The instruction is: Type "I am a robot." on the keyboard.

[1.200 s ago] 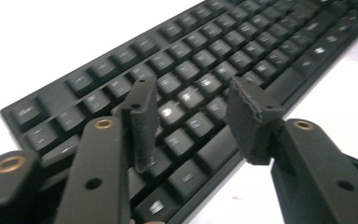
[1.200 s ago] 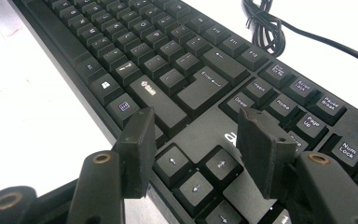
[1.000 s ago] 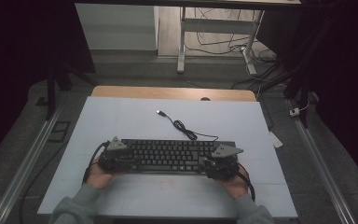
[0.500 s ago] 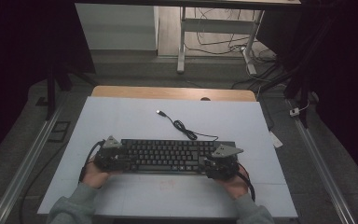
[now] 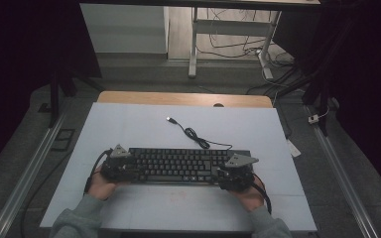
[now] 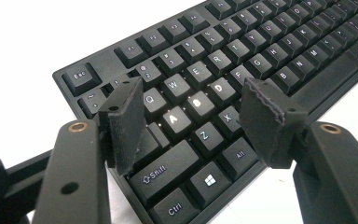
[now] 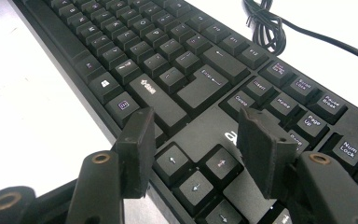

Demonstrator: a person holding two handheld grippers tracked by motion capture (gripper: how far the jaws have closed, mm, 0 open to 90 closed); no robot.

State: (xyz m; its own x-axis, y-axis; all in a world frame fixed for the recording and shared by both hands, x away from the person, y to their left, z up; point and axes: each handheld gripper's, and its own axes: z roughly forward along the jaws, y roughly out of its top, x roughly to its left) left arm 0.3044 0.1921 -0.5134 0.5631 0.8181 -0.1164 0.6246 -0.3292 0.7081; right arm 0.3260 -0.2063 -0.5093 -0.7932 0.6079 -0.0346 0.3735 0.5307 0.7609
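Note:
A black keyboard lies crosswise on the white table top. Its cable curls away to a USB plug. My left gripper sits at the keyboard's left end. In the left gripper view, the gripper has its jaws apart above the keyboard, near the A and S keys. They have just been opening, and only the key tops lie beneath the gap. My right gripper is at the right end. There the gripper stands open above the arrow keys of the keyboard.
A wooden strip borders the far edge of the table. Metal rails run along both sides on the floor. Desk legs and loose cables stand beyond the table. The coiled keyboard cable lies just behind the keyboard.

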